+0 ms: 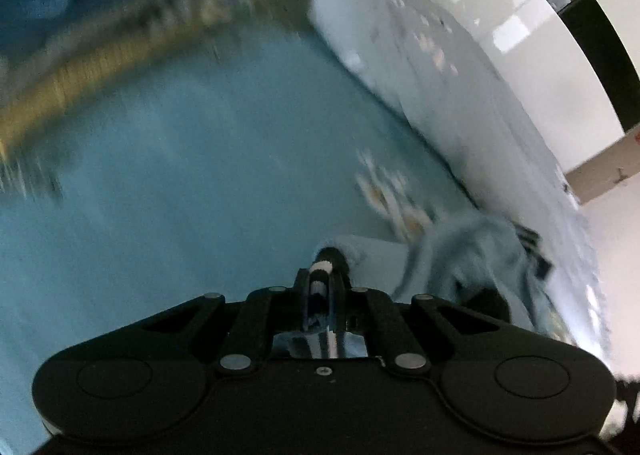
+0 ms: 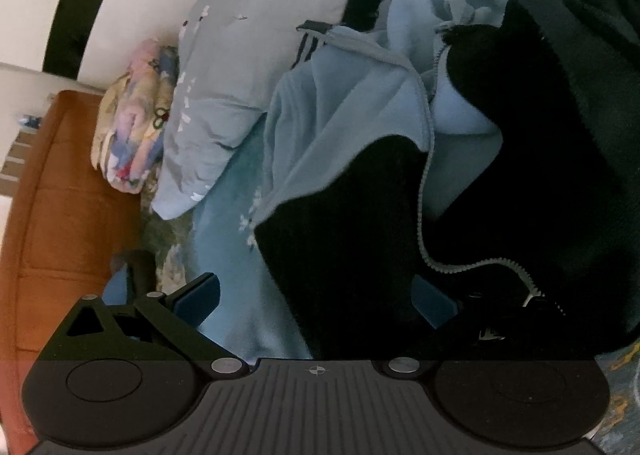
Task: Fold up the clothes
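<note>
Teal bedsheet, one jacket, two pillows

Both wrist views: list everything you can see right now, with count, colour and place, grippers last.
Jacket: one, black with light blue lining and grey zip, crumpled on the bed ahead of the right gripper.
Bedsheet: one, teal with floral border, under everything.
Pillow: one, pale grey-blue with small prints, by the wall.
Blanket: one, multicoloured floral, folded beside the pillow.
Headboard: one, orange-brown, at the bed's end.
Left gripper: fingers shut, seemingly on a light blue fabric edge; view blurred.
Right gripper: fingers open, the jacket's black edge between them.
</note>
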`<state>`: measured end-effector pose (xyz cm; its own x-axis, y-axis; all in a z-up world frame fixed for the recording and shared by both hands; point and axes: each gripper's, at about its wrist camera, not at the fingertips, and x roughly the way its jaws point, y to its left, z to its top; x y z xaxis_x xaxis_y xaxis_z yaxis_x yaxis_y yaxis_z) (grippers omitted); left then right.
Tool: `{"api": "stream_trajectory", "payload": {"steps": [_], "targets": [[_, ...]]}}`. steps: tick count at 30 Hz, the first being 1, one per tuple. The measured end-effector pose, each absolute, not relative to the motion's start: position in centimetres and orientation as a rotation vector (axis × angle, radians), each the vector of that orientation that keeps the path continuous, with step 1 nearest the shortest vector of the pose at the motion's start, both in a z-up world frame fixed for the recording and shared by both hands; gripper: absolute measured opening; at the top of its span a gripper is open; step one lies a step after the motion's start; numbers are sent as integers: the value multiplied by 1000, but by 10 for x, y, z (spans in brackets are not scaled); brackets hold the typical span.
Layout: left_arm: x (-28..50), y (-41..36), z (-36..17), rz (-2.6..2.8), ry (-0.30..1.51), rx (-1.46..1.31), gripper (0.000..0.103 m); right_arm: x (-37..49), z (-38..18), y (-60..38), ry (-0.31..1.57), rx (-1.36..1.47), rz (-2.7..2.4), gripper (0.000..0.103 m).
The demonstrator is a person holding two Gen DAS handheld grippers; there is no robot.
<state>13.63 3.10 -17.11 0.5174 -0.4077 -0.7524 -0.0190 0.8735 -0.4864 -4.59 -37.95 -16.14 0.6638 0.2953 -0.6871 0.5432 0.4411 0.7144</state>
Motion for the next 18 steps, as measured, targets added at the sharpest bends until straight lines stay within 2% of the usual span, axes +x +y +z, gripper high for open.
{"api": "stream_trajectory", "payload": {"steps": [10,18], "targets": [[257,70,-152,-172,891,-293,6,-61,-162,-370,824,1180,-247,103],[345,53,-158,-148,902,-75,6,-72,-167,-361,780,1208,-327,103]]}}
